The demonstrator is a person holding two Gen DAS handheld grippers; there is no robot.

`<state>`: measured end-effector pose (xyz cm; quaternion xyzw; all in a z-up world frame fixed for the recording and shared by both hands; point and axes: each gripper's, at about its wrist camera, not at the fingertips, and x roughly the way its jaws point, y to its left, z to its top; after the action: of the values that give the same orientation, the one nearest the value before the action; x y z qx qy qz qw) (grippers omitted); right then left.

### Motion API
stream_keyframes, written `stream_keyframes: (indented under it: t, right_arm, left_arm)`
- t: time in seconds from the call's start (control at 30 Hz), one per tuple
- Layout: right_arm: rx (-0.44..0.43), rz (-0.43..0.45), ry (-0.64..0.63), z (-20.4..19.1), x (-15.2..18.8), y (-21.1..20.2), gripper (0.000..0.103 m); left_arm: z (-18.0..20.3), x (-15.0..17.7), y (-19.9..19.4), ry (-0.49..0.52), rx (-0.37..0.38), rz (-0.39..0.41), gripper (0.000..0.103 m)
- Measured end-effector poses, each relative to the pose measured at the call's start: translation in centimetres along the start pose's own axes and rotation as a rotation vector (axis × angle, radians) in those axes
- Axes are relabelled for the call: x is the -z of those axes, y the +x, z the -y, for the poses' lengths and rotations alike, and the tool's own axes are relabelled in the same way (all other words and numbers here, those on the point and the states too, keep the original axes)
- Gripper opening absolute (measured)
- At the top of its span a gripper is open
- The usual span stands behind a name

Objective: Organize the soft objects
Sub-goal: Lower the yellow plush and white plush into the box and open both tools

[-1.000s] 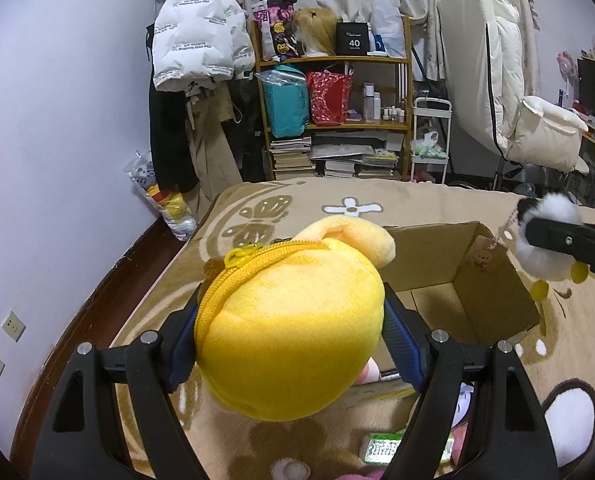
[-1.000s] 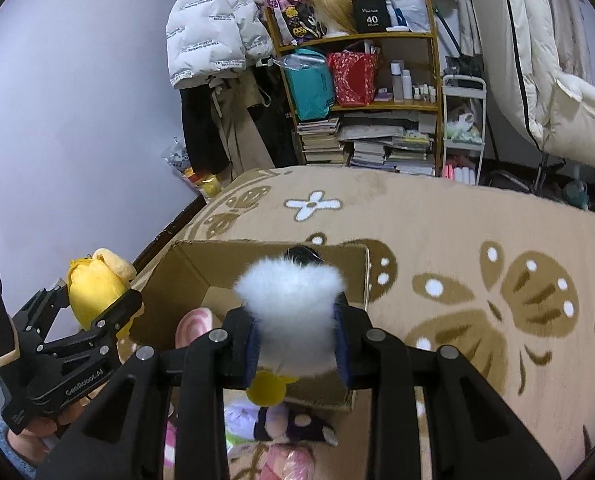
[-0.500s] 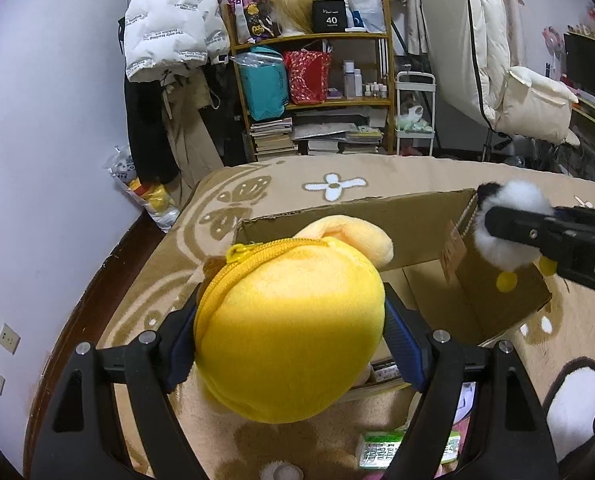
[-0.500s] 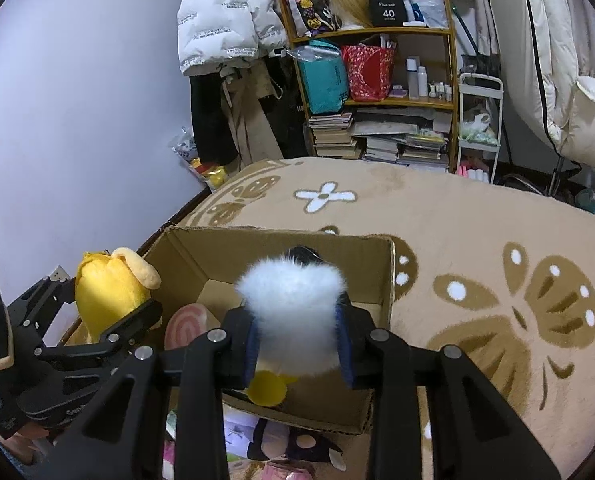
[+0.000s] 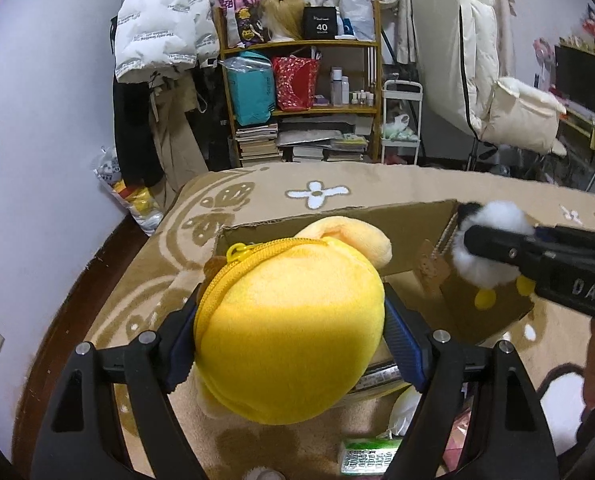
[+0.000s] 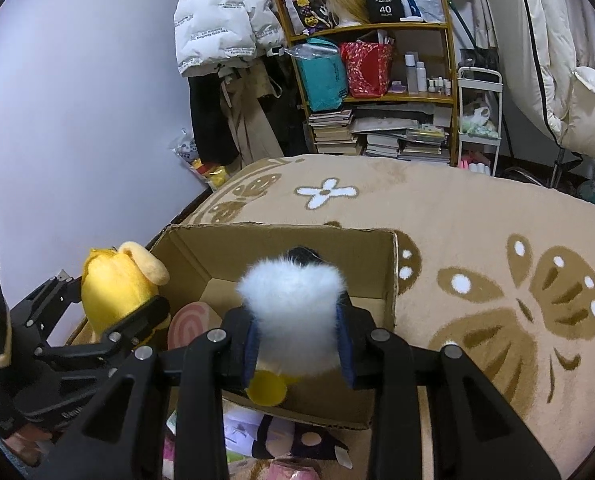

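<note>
My left gripper (image 5: 289, 332) is shut on a round yellow plush pouch (image 5: 289, 320) with a zipper, held over the near left side of an open cardboard box (image 5: 337, 220). My right gripper (image 6: 297, 332) is shut on a fluffy white plush (image 6: 293, 312) with yellow feet and a black head, held above the box's (image 6: 377, 300) near wall. The left gripper with the yellow pouch (image 6: 113, 280) shows at the left of the right wrist view. The right gripper with the white plush (image 5: 493, 248) shows at the right of the left wrist view. A pink swirl plush (image 6: 189, 320) lies inside the box.
The box stands on a tan patterned rug (image 6: 477, 240). More soft toys (image 6: 297, 440) and a green packet (image 5: 369, 456) lie on the rug in front of the box. A bookshelf (image 5: 305, 92), hanging coats (image 5: 161, 40) and a white chair (image 5: 517, 120) stand behind.
Both grippers have moved in toward the box with their plush toys. The box now sits closer and more central in both views.
</note>
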<state>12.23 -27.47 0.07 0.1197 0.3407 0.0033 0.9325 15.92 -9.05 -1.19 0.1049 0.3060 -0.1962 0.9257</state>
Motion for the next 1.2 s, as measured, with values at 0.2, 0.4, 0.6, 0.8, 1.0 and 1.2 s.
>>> stream_keyframes:
  t: [0.2,0.4,0.6,0.8,1.0,1.2]
  right_arm:
    - [0.003,-0.011,0.001,0.0,0.2,0.1,0.035]
    - [-0.002,-0.018,0.005,0.1,0.3,0.4,0.037]
    - [-0.011,-0.010,0.012,0.1,0.2,0.4,0.050]
    - [-0.007,-0.022,0.033,0.2,0.0,0.3,0.069]
    - [-0.003,-0.023,0.057,0.0,0.0,-1.8,0.093]
    - [0.007,-0.020,0.063,-0.4,0.5,-4.4,0.102]
  left_arm:
    - [0.1,0.1,0.2,-0.003,0.005,0.008,0.085]
    - [-0.8,0.3,0.8,-0.053,0.033,-0.004,0.086]
    - [-0.9,0.5,1.3,-0.059,0.025,-0.035,0.086]
    - [-1.0,0.9,0.6,-0.030,-0.027,-0.071,0.086]
    - [-1.6,1.1,-1.6,-0.043,-0.061,-0.075,0.099]
    - [-2.3,1.6,-5.1,-0.068,-0.096,-0.051,0.100]
